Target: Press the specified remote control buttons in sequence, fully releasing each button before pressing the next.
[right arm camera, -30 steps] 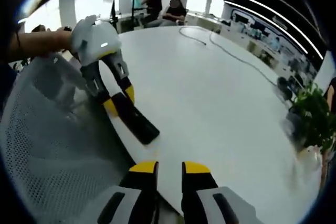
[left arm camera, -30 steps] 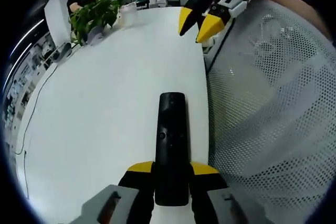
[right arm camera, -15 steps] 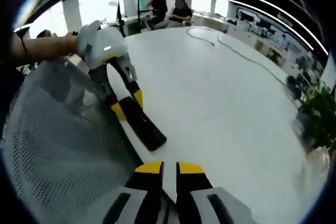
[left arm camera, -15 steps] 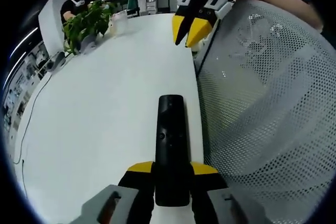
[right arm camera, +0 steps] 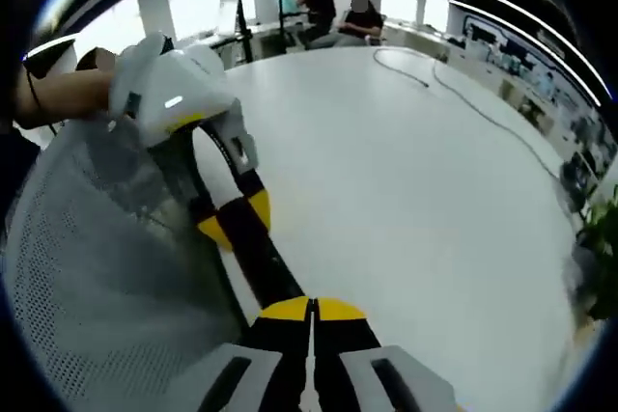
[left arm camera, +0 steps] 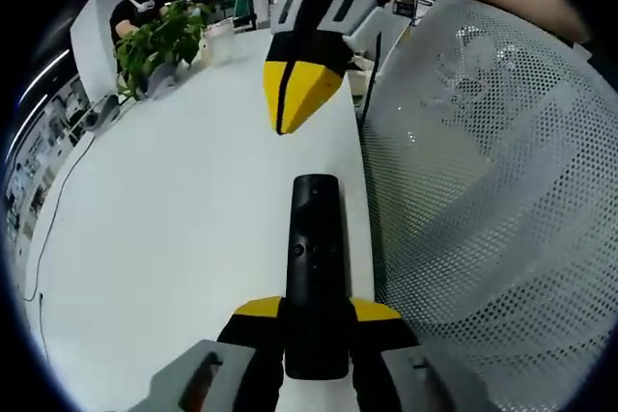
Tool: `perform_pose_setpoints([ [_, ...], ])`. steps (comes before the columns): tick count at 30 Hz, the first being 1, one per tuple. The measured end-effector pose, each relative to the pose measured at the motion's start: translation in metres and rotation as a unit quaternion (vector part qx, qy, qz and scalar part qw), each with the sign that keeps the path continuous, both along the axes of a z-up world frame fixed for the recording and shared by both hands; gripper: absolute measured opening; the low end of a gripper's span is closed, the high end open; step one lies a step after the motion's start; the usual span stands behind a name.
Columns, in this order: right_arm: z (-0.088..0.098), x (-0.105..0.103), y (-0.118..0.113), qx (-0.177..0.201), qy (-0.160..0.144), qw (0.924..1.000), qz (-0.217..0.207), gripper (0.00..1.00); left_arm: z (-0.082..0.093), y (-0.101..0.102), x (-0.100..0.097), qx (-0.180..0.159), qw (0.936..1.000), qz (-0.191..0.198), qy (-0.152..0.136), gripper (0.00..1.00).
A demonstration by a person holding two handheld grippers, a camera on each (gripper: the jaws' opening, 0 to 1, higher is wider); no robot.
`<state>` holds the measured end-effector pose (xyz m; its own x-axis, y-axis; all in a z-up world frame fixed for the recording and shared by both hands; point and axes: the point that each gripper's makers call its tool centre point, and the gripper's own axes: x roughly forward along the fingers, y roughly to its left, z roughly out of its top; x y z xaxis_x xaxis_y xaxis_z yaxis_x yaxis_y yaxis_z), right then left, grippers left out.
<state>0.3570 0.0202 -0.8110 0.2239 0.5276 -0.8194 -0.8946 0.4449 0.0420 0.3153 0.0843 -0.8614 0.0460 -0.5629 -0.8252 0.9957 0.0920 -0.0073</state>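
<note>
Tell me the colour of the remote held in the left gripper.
Black; the remote shows best in the left gripper view, clamped by the left gripper.

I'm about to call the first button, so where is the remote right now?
In the left gripper view the remote is clamped in the left claw, over the white table's edge, with the shut right claw just beyond its far end.

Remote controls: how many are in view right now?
1. The black remote is clamped in the left gripper at the white table's edge; the shut right gripper hovers above its far end. Others may be hidden.
</note>
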Motion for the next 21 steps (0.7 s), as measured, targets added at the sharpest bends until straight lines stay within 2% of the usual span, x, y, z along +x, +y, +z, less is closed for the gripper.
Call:
perform_pose_setpoints([
  [3, -0.004, 0.002, 0.006, 0.008, 0.004, 0.9999, 0.008, 0.00, 0.000, 0.000, 0.000, 0.005, 1.0000, -0.003, -0.003, 0.25],
  [4, -0.008, 0.000, 0.007, 0.012, 0.017, 0.9997, 0.009, 0.00, 0.000, 0.000, 0.000, 0.006, 1.0000, -0.003, -0.004, 0.25],
  [6, -0.013, -0.002, 0.009, 0.016, 0.025, 0.9995, 0.015, 0.00, 0.000, 0.000, 0.000, 0.006, 1.0000, -0.003, -0.003, 0.25],
  [10, -0.019, -0.008, 0.004, 0.013, 0.024, 0.9994, 0.020, 0.00, 0.000, 0.000, 0.000, 0.007, 1.0000, -0.001, -0.003, 0.25],
  [15, -0.027, -0.016, -0.011, -0.006, 0.032, 0.9994, 0.014, 0.00, 0.000, 0.000, 0.000, 0.004, 1.0000, 0.002, -0.003, 0.25],
  [18, -0.035, -0.023, -0.019, -0.048, 0.026, 0.9976, 0.043, 0.00, 0.000, 0.000, 0.000, 0.002, 1.0000, 0.002, -0.002, 0.25],
  [21, -0.040, -0.034, -0.013, -0.040, 0.046, 0.9963, 0.061, 0.00, 0.000, 0.000, 0.000, 0.000, 1.0000, 0.003, -0.002, 0.25],
])
